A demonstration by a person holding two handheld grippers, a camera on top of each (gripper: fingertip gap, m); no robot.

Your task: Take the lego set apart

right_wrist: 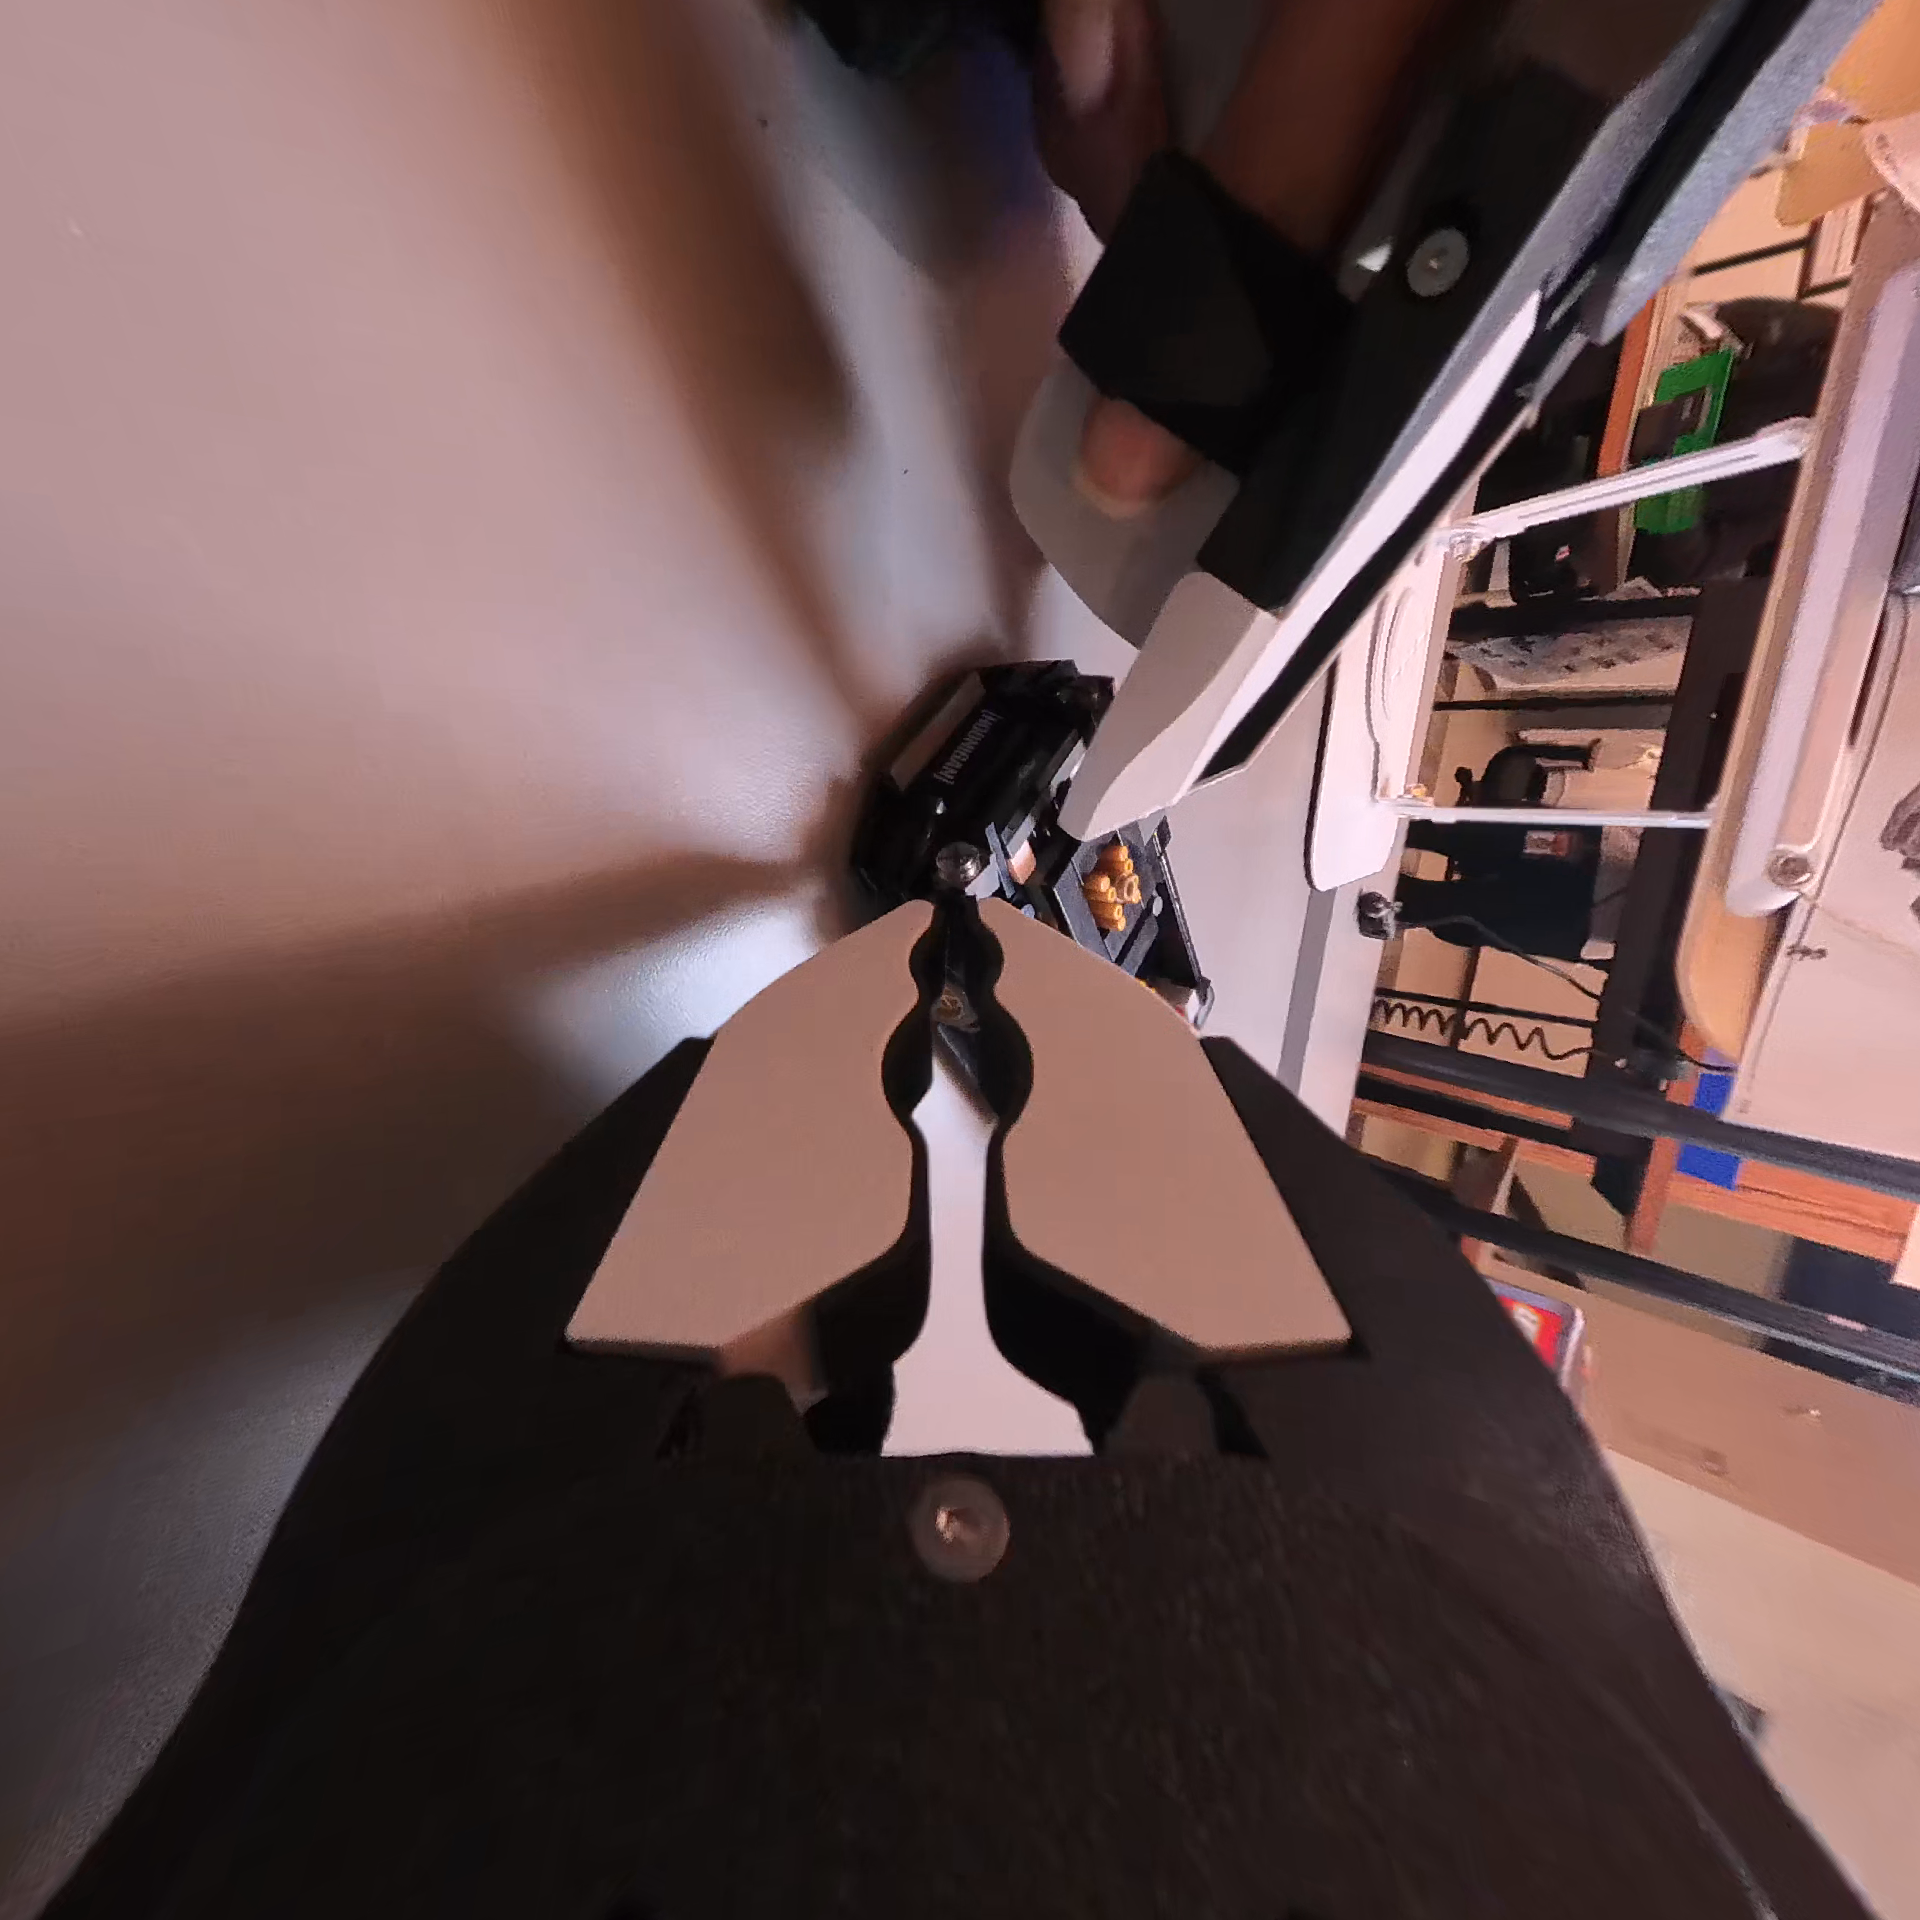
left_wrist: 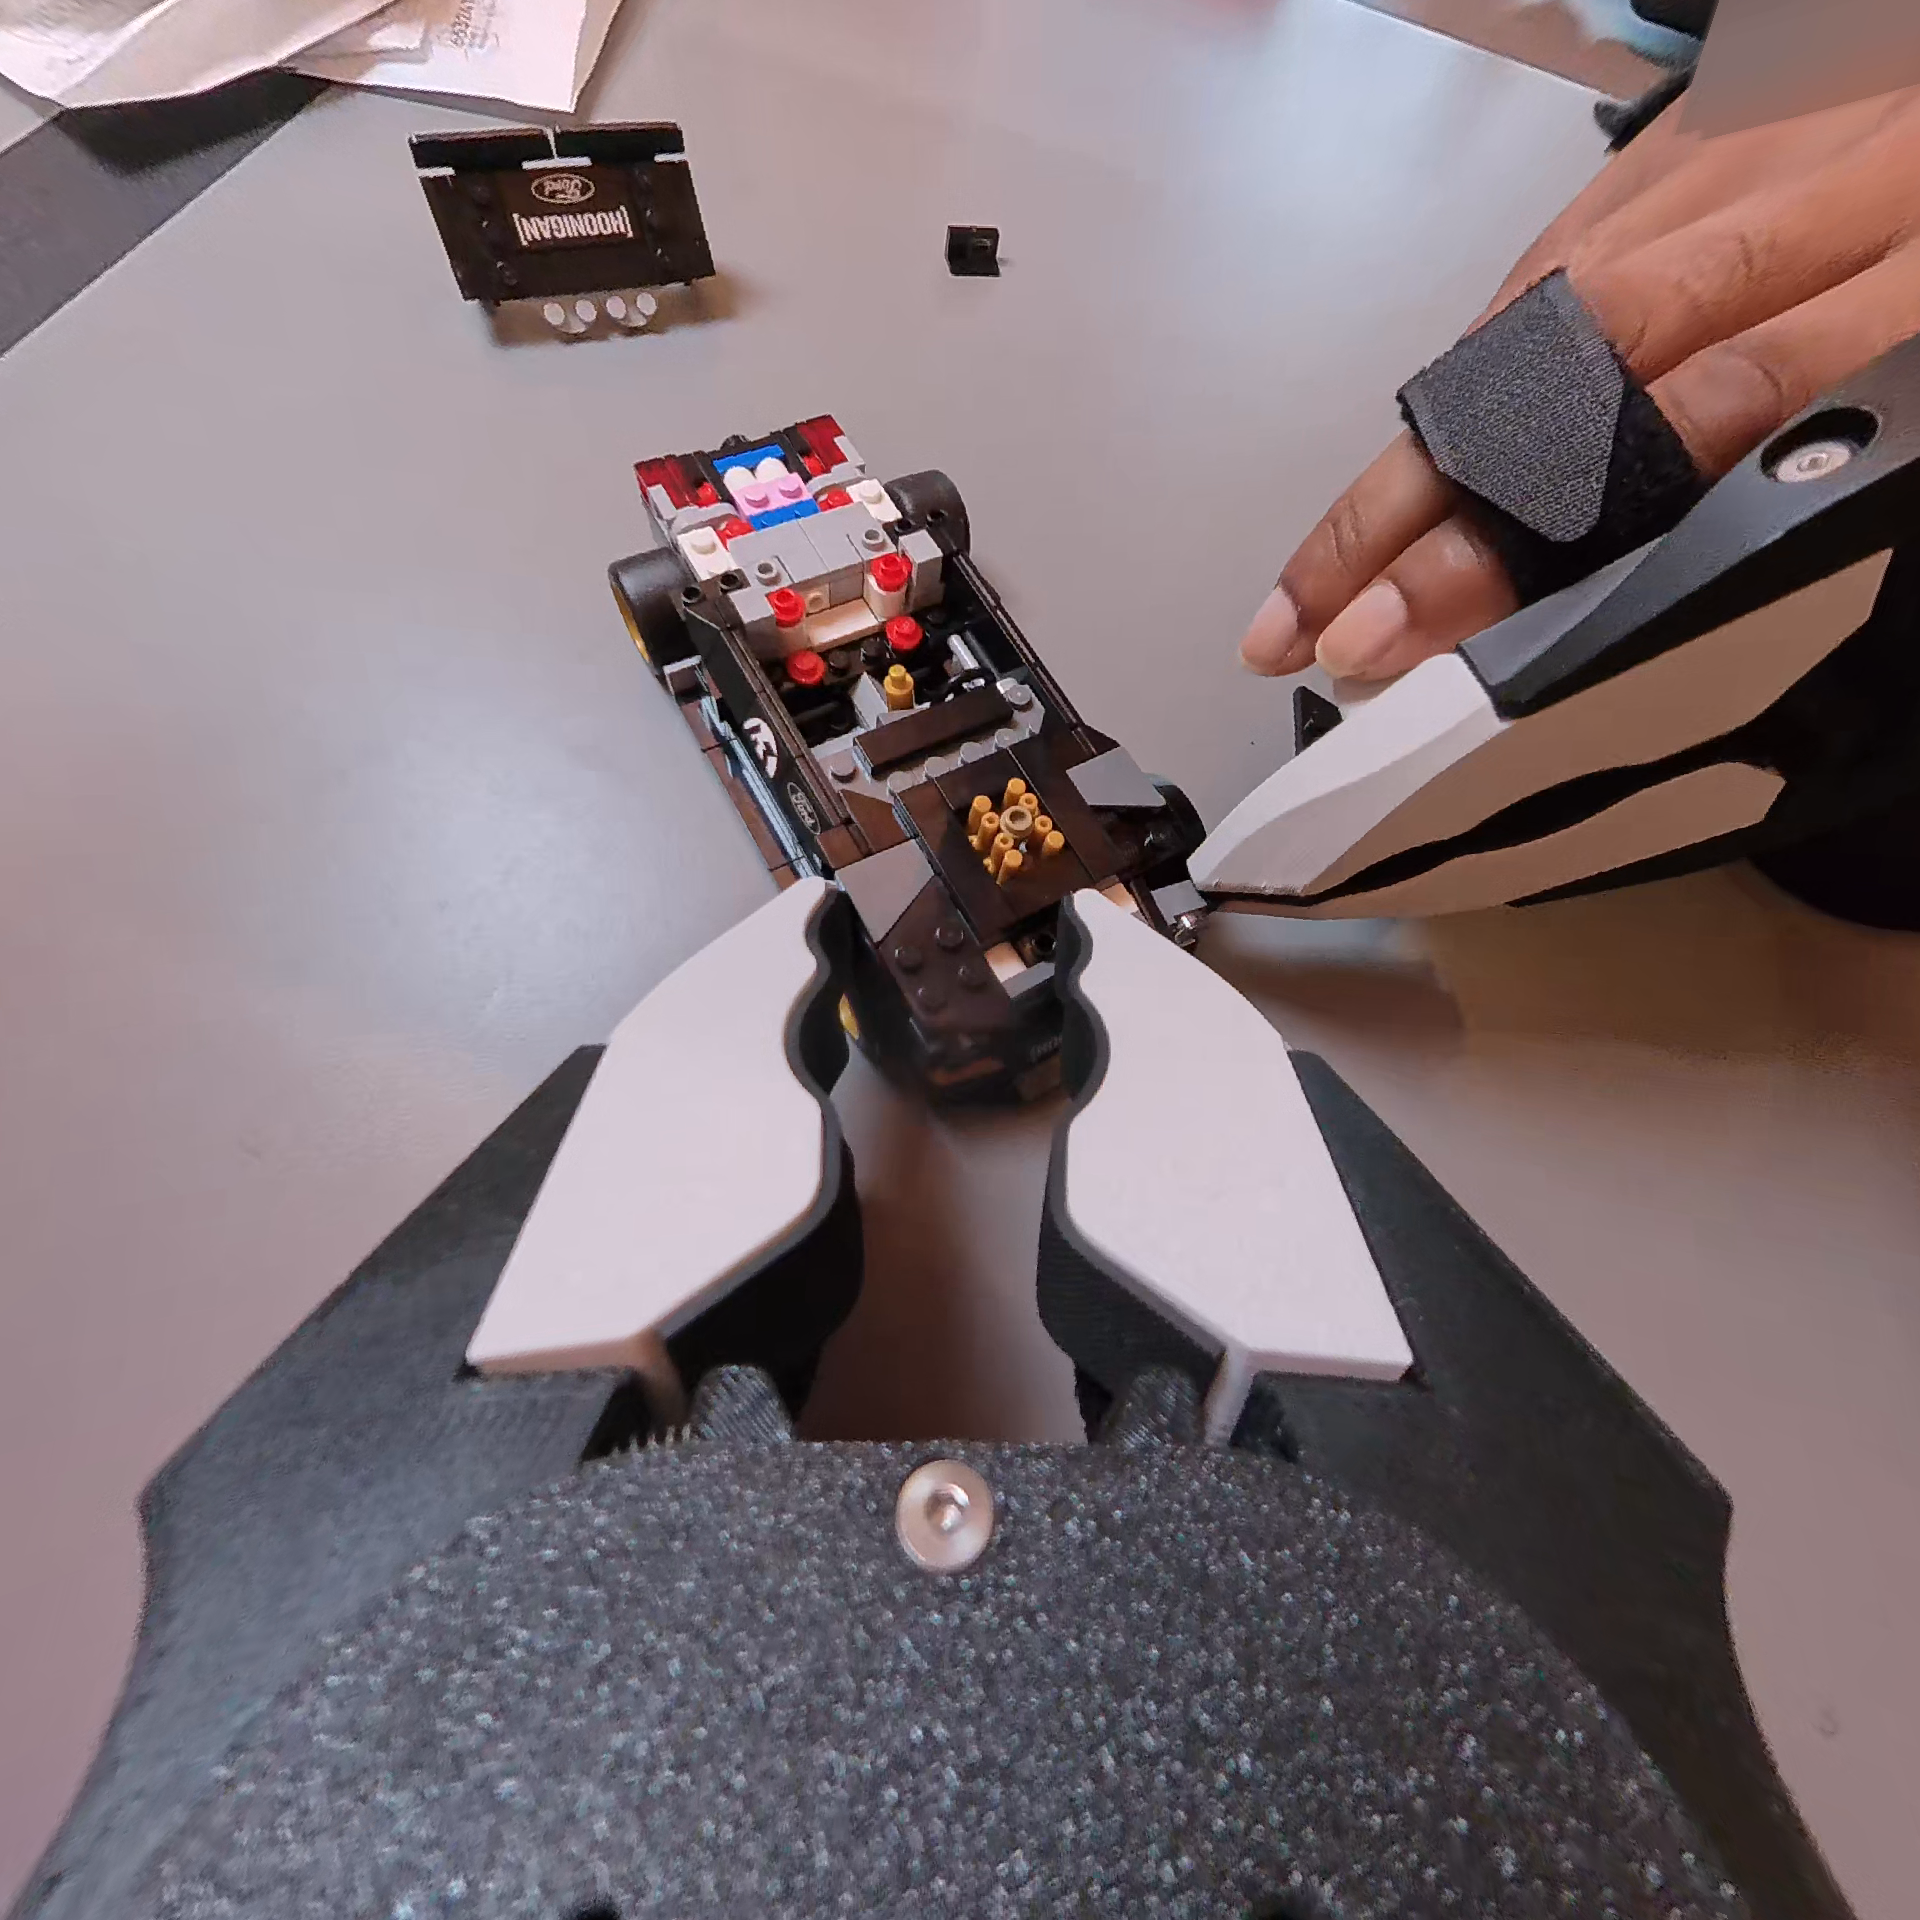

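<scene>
Left gripper (left_wrist: 945,925): both grey fingers clamped on the nose of the lego car (left_wrist: 831,665), which stands on the grey table (left_wrist: 312,779). Right gripper (left_wrist: 1205,899): tips pinched on a small dark piece (right_wrist: 951,868) at the car's front corner. Detached black roof panel (left_wrist: 566,223) and small black brick (left_wrist: 974,249) lie well beyond; papers (left_wrist: 343,47) at the far edge.
</scene>
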